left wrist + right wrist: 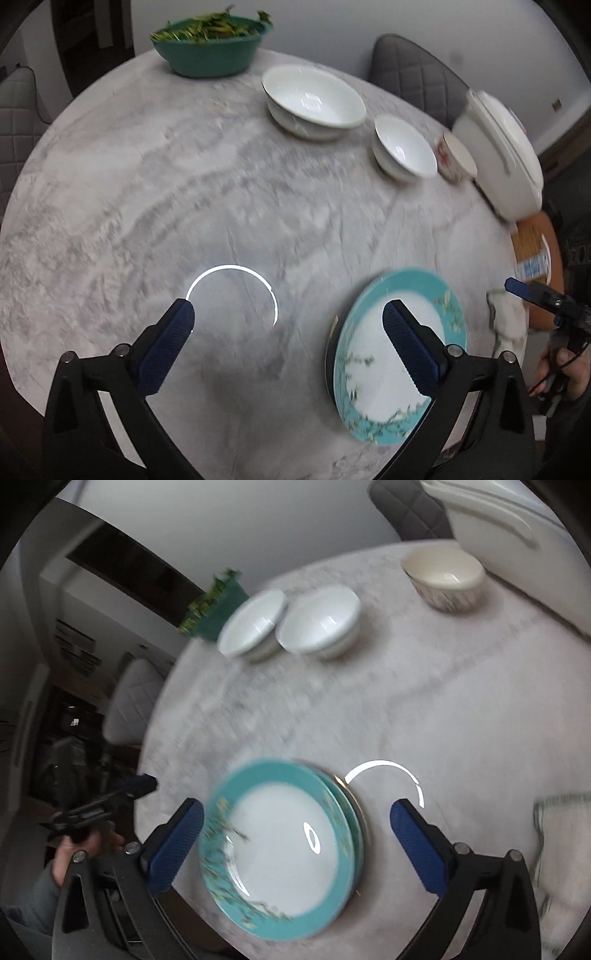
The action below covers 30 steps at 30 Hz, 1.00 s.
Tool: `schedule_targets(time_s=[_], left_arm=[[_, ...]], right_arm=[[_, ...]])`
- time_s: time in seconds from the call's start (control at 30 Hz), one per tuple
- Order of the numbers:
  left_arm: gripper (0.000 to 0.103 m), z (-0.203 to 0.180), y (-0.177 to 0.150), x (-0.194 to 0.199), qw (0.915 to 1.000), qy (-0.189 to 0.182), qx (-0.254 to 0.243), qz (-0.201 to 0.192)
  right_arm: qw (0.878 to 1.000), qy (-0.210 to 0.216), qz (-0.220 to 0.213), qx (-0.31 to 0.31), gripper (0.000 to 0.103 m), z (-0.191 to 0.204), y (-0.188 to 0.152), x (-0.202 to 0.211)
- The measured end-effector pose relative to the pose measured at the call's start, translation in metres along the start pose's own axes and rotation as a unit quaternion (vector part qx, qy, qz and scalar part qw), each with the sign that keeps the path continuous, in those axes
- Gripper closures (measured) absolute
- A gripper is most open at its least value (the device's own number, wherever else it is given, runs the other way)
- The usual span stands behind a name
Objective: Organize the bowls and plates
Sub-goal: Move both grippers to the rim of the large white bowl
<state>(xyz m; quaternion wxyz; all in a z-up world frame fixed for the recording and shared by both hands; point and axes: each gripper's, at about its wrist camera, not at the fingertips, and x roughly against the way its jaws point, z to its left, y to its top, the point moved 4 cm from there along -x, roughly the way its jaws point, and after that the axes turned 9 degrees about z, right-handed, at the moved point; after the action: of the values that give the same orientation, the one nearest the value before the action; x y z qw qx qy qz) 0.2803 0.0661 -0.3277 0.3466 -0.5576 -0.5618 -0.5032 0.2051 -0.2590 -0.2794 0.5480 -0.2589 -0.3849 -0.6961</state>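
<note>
A stack of teal-rimmed plates (369, 384) (291, 849) with a flower pattern lies on the round marble table (110, 221) near its front edge. My left gripper (288, 314) hovers open above the table just left of the stack, nothing between its fingers. My right gripper (297, 808) is open too. The stack shows between its fingers (177, 845), which stand clear of the rim. Farther back stand a large white bowl (314, 99) (255, 627), a smaller white bowl (404, 147) (321, 620) and a flowered bowl (456, 157) (443, 579).
A green bowl of leafy greens (210, 44) (218, 605) sits at the far edge. A white rice cooker (506, 155) (517, 524) stands behind the flowered bowl. A cloth (561, 830) lies right of the plates. Grey chairs (413, 70) ring the table.
</note>
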Motion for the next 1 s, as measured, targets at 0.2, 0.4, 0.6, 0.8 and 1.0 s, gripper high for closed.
schedule_targets(time_s=[0.2, 0.4, 0.6, 0.8, 1.0], left_arm=[[0.0, 0.019, 0.072, 0.019, 0.9989, -0.007, 0.035, -0.032], [0.0, 0.036, 0.158, -0.006, 0.9993, -0.003, 0.022, -0.032], [0.0, 0.041, 0.236, -0.047, 0.9996, 0.02, -0.007, -0.016], [0.0, 0.05, 0.284, -0.085, 0.9995, 0.026, -0.018, -0.001], [0.0, 0.048, 0.299, -0.114, 0.9989, 0.032, -0.03, 0.015]], right_arm=[[0.998, 0.043, -0.013, 0.036, 0.0, 0.037, 0.09, 0.004], [0.999, 0.029, -0.021, 0.035, 0.006, 0.053, 0.176, -0.028], [0.999, -0.014, 0.005, 0.033, 0.011, 0.054, 0.229, -0.084], [0.998, -0.052, 0.039, 0.022, 0.017, 0.04, 0.263, -0.137], [0.994, -0.077, 0.073, 0.024, 0.019, 0.031, 0.282, -0.166]])
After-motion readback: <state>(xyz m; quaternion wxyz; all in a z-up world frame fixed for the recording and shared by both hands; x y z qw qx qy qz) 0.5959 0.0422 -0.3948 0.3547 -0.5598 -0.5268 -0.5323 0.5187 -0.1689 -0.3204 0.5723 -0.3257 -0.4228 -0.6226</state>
